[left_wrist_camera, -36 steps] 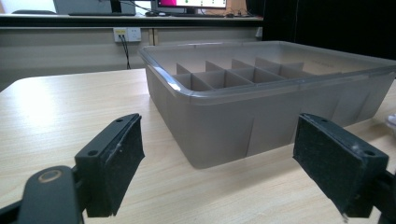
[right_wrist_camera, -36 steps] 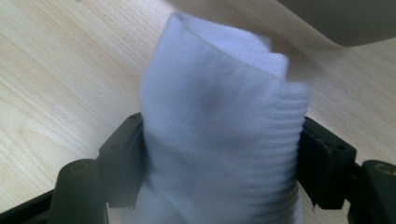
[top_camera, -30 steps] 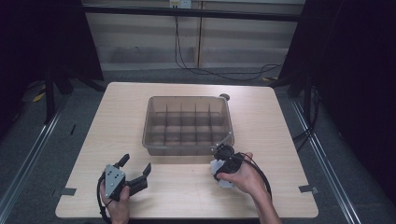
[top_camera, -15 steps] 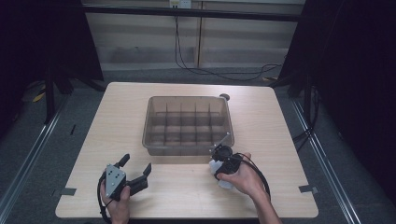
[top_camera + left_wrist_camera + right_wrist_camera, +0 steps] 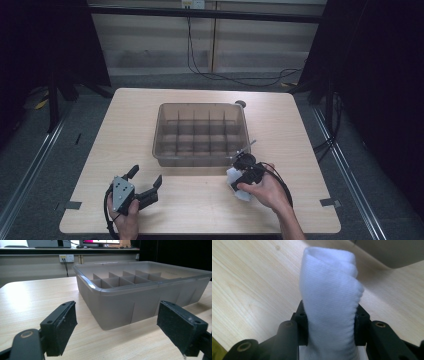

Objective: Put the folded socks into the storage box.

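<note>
A rolled white cloth [image 5: 329, 285] stands up between the pads of my right gripper [image 5: 330, 327]. The jaws have just been closing and now press on both its sides. From above, the right gripper [image 5: 241, 172] lies low over the table just in front of the bin's near right corner, with the white cloth [image 5: 233, 176] showing under the hand. The grey translucent divided bin [image 5: 202, 105] sits mid-table. My left gripper [image 5: 146, 176] rests at the front left, open with nothing between its fingers, facing the bin's [image 5: 112, 312] near wall.
The bin's compartments look empty. A small dark round object [image 5: 241, 104] lies behind the bin's far right corner. The table's front edge is close behind both hands. Dark floor and cables surround the table.
The right gripper's jaws have drawn in around the white cloth roll while the hand barely shifted. The left gripper has kept still.
</note>
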The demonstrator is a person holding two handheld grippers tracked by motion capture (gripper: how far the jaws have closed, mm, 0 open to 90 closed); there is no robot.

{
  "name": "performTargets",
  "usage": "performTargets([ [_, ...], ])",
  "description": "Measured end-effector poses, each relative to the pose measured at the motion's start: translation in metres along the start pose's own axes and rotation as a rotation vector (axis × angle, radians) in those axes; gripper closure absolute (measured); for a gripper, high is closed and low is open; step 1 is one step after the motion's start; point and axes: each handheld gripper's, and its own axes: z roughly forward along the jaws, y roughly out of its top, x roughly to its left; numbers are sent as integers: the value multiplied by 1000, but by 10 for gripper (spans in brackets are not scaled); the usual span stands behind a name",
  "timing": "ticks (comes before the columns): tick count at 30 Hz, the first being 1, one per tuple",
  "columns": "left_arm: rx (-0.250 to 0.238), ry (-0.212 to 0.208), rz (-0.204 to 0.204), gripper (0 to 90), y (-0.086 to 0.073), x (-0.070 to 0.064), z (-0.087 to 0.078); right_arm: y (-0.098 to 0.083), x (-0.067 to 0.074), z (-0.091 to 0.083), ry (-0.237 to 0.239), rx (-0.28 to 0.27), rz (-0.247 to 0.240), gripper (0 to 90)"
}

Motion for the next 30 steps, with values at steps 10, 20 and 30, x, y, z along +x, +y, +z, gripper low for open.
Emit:
performTargets([
  [10,-2,3,0,159,0,0,0,3,-1,-23,22,-51,-1,630],
  [20,-1,0,-1,159,0,0,0,5,-6,-30,29,-54,-1,633],
  [30,0,5,-1,159,0,0,0,7,-2,-46,38,-96,-8,636],
])
